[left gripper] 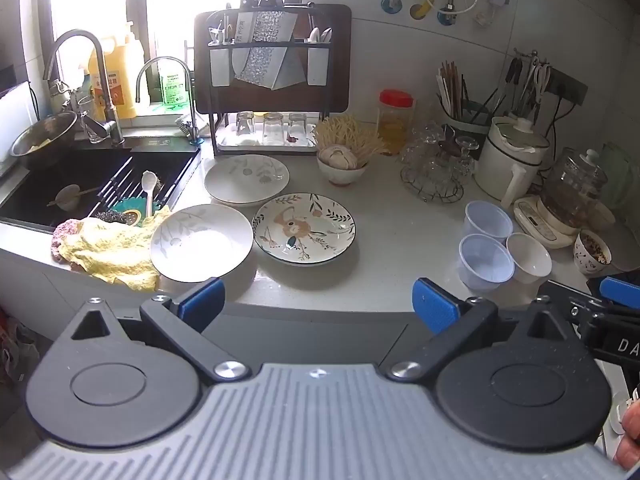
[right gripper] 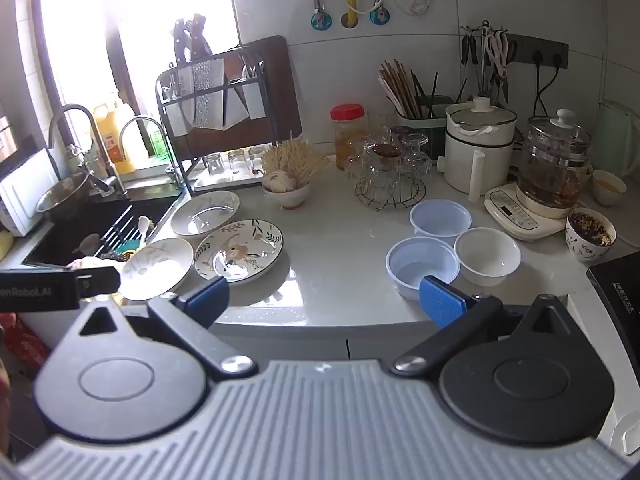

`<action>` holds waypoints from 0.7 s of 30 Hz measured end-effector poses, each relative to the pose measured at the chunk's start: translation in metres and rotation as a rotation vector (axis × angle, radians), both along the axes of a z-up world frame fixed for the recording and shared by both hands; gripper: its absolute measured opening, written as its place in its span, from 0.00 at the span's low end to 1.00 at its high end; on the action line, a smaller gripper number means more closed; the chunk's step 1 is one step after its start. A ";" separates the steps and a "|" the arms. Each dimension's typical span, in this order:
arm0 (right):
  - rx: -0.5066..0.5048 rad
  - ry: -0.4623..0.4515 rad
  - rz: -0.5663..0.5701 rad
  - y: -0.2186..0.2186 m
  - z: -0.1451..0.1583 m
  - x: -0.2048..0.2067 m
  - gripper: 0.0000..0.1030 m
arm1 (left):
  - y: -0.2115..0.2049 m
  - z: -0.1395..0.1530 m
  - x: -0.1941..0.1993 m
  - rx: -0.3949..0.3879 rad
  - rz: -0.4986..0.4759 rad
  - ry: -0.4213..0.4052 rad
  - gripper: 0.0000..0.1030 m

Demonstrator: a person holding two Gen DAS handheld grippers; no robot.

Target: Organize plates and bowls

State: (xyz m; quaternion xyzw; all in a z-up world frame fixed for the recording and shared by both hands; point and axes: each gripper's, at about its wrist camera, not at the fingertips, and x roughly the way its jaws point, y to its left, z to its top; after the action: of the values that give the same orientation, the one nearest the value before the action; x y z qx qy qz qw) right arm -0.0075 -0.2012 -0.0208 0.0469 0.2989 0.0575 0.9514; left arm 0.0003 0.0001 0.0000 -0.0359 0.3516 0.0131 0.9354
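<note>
While nothing gripped, left gripper gapes before countertop front edge; three plates near sink-side edge. Right view: right gripper gapes, empty; three bowls toward right edge. Judged start; next, stack plates.

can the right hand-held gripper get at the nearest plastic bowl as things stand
Probably yes: the right hand-held gripper is open, and the plastic bowl sits right ahead at the counter's front edge, with nothing between them.
</note>
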 end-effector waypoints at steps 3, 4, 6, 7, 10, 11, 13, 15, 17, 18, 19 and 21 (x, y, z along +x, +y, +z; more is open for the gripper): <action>0.002 -0.013 -0.002 0.001 -0.001 -0.002 1.00 | 0.000 0.000 0.000 0.001 -0.004 0.001 0.99; 0.001 -0.015 -0.001 0.001 -0.002 -0.002 1.00 | 0.001 0.000 0.000 0.001 -0.006 -0.001 0.99; -0.003 -0.014 0.005 0.003 -0.004 -0.003 1.00 | 0.000 0.000 0.000 0.004 0.001 -0.004 0.99; 0.004 -0.007 0.006 0.002 -0.001 -0.006 1.00 | 0.001 0.001 0.001 0.002 -0.001 -0.006 0.99; 0.008 0.003 0.008 0.003 -0.001 -0.007 1.00 | 0.002 0.001 -0.001 0.005 0.001 -0.011 0.99; 0.009 0.004 0.009 0.002 -0.001 -0.007 1.00 | 0.002 0.002 -0.001 0.004 -0.001 -0.013 0.99; 0.009 0.006 0.009 0.000 0.000 -0.007 1.00 | 0.003 0.001 -0.003 0.007 -0.001 -0.012 0.99; 0.010 0.010 0.015 0.000 0.001 -0.007 1.00 | 0.005 0.000 -0.004 0.010 -0.003 -0.012 0.99; -0.001 0.011 0.019 0.008 -0.003 -0.008 1.00 | 0.004 0.000 -0.004 0.012 -0.002 -0.012 0.99; -0.002 0.009 0.017 0.009 -0.003 -0.008 1.00 | 0.004 0.001 -0.006 0.013 0.000 -0.013 0.99; 0.000 0.008 0.016 0.009 -0.003 -0.008 1.00 | 0.004 0.001 -0.006 0.014 0.003 -0.012 0.99; 0.009 0.012 0.013 0.008 -0.002 -0.006 1.00 | 0.005 0.000 -0.005 0.010 0.014 -0.010 0.99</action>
State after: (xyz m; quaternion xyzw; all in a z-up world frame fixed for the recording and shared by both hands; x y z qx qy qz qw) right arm -0.0137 -0.1928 -0.0231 0.0493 0.3046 0.0648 0.9490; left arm -0.0047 0.0050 0.0001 -0.0339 0.3468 0.0210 0.9371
